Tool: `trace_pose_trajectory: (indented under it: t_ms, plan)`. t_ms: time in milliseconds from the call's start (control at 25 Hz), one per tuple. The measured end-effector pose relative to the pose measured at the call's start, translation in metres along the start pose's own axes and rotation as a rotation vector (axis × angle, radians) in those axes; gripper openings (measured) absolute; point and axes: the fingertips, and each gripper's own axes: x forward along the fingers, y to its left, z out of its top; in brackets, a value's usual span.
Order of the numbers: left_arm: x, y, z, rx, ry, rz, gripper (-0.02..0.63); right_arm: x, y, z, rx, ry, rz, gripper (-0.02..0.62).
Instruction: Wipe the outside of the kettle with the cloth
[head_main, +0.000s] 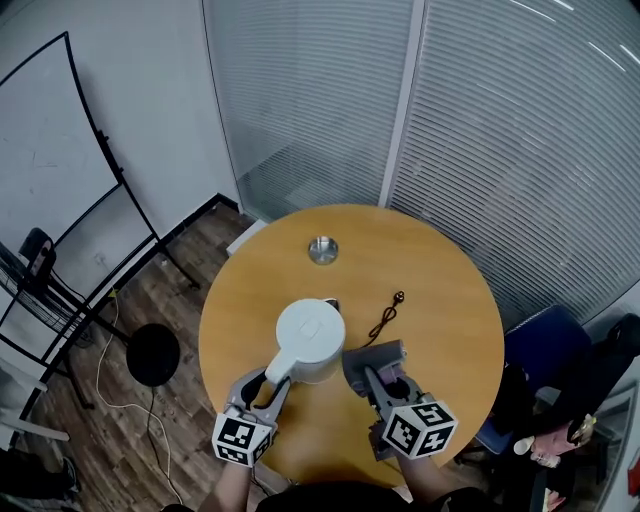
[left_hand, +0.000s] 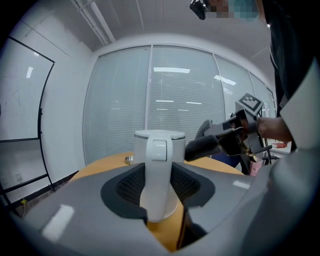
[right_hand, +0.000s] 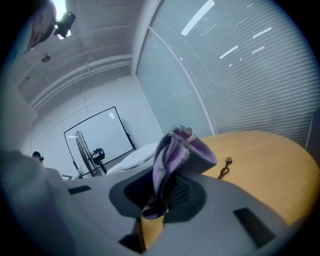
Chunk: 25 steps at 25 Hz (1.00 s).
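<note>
- White electric kettle stands upright, lid shut, near the front of the round wooden table, in front of the person.
- Left gripper: jaws closed round the kettle's handle, with the dark pads against both its sides. The handle is the sound place to hold, being rigid and narrow enough for the pads.
- Right gripper: pinching a purple-grey cloth, which stands bunched above the jaws with one fold flopping forward.
- In the head view the cloth sits just beside the kettle's right flank. Whether it touches cannot be told.
- Judgement on the kettle: a hard, smooth shell, likely slick. Its weight depends on water inside, which is not visible. It may skid or twist on the table under sideways rubbing, so the handle grip needs to brace it.
- Judgement on the cloth: soft and limp, so it will drape to the curve. Press with the free fold, not the jaw tips.
- Also on the table: a loose black cord, and a small round metal object farther back.
</note>
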Motion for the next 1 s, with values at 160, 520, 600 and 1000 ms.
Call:
trace_pose_trajectory:
  t_ms: [160,520,600,1000]
  plan:
    - [0.001,0.000,-0.002,-0.013,-0.001,0.002,0.163,0.001,-0.002,0.027,0.020,-0.135,-0.045,0.041]
    - [0.002,-0.001,-0.001,-0.018,-0.001,0.012,0.161,0.044,0.010,-0.032,0.063,-0.029,-0.033,0.041]
    - [0.002,-0.001,-0.001,-0.017,-0.002,0.014,0.163,0.053,-0.002,-0.053,0.068,0.021,-0.061,0.041]
    - [0.002,-0.001,-0.001,-0.010,0.008,0.016,0.161,0.095,-0.051,-0.165,-0.036,0.340,-0.165,0.041]
